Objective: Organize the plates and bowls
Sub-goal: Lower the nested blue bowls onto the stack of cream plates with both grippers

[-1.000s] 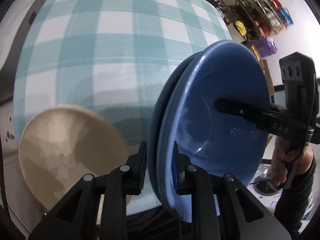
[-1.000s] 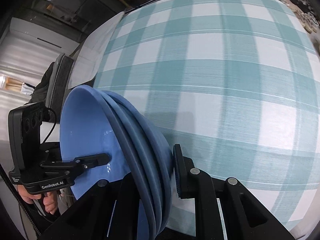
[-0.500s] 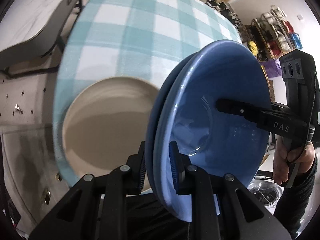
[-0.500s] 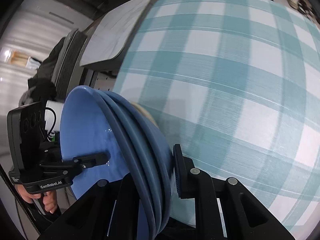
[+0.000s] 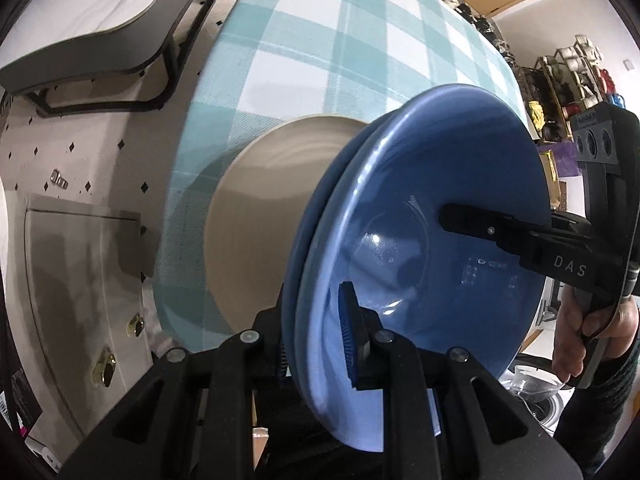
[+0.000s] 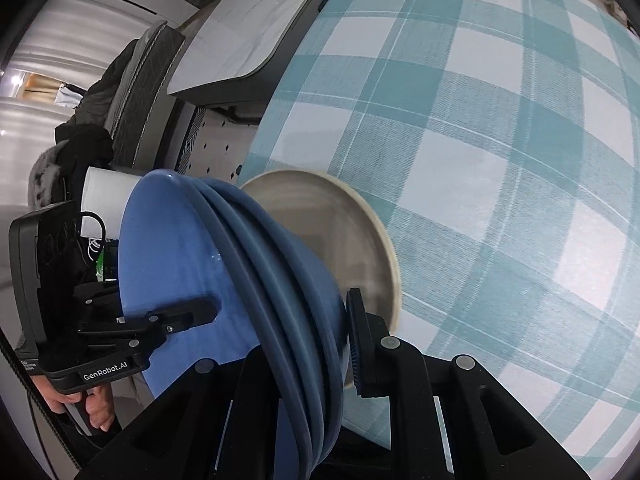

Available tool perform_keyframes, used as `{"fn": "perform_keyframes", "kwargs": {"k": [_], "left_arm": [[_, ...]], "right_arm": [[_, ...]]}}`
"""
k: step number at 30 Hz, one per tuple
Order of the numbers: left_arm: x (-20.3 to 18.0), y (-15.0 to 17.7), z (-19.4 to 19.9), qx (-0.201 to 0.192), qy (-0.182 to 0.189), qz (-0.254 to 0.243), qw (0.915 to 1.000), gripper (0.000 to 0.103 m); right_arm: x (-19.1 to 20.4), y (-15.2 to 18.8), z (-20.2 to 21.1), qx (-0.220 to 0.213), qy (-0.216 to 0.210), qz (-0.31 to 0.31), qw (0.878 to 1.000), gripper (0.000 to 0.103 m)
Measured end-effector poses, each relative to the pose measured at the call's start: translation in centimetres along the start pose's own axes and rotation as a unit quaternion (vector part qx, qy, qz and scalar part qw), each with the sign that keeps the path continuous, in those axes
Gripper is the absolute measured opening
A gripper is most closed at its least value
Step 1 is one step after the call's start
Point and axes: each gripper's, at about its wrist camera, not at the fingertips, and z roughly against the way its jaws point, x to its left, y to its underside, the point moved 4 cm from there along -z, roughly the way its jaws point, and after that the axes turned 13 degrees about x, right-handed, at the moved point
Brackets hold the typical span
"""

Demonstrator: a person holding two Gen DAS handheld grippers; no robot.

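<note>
We see a teal checked tablecloth spread wide, with a beige plate lying near its edge. Above that plate we hold a stack of blue bowls on edge, our left gripper and right gripper both clamped on its rim.

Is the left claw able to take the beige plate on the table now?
Probably not. The left claw is shut on the rim of the stacked blue bowls, which the right claw grips too. The beige plate lies open on the checked tablecloth.
</note>
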Motion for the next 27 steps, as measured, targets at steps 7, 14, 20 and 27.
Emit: {"fn": "perform_keyframes", "kwargs": {"k": [7, 14, 20, 27], "left_arm": [[1.0, 0.4, -0.5, 0.007, 0.001, 0.005, 1.0000, 0.019], [1.4, 0.0, -1.1, 0.012, 0.004, 0.009, 0.9999, 0.019], [1.8, -0.2, -1.2, 0.012, 0.008, 0.016, 0.9998, 0.019], [1.7, -0.1, -1.0, -0.002, -0.010, 0.014, 0.9999, 0.019]], "right_arm": [[0.0, 0.0, -1.0, 0.008, 0.001, 0.002, 1.000, 0.012], [-0.1, 0.1, -1.7, 0.014, 0.010, 0.004, 1.000, 0.012], [-0.1, 0.0, -2.0, 0.012, 0.009, 0.001, 1.000, 0.012], [0.0, 0.0, -1.8, 0.020, 0.012, 0.017, 1.000, 0.015]]}}
